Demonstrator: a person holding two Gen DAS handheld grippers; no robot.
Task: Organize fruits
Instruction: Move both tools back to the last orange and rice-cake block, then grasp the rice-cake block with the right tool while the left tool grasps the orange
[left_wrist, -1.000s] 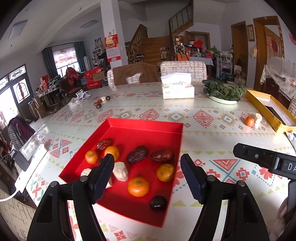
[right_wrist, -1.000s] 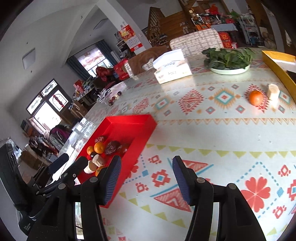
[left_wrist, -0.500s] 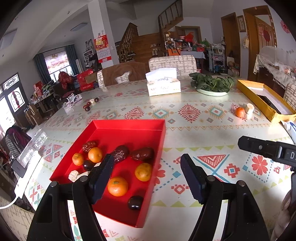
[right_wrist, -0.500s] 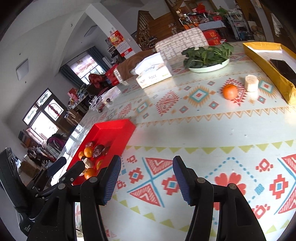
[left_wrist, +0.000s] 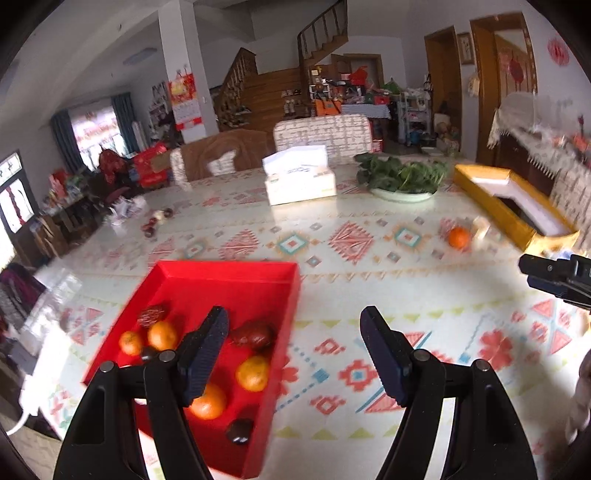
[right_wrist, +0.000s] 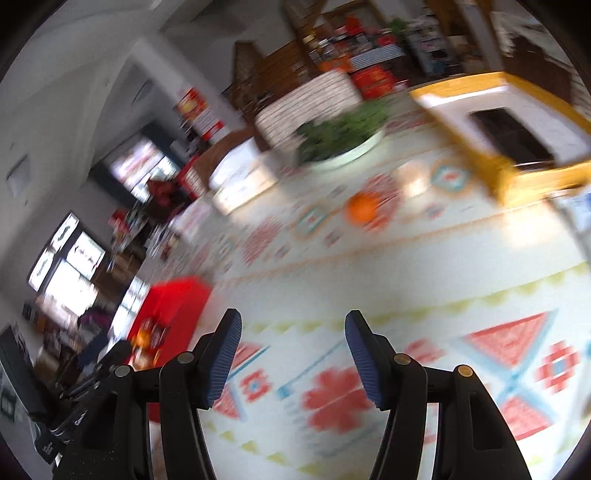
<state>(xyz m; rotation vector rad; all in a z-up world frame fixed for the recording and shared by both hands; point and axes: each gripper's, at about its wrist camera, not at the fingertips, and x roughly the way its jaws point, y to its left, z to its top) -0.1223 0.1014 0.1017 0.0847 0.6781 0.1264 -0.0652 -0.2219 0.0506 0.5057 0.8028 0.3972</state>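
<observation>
Both grippers empty, jaws spread: left gripper (left_wrist: 295, 354) by red tray (left_wrist: 229, 267), right gripper (right_wrist: 291, 354) facing stray orange (right_wrist: 364, 208) near table's far right edge; next, probably reach and pinch it.

Your right gripper (right_wrist: 291, 354): jaws apart, nothing between them, above the patterned tablecloth (right_wrist: 406, 280) | orange (right_wrist: 361, 209) lies alone ahead of you, beside a pale blurred object (right_wrist: 413, 176) | yellow box (right_wrist: 502, 162) far right | bowl of greens (right_wrist: 341, 138) beyond | red tray (right_wrist: 173, 306) with fruit at left | view blurred.
</observation>
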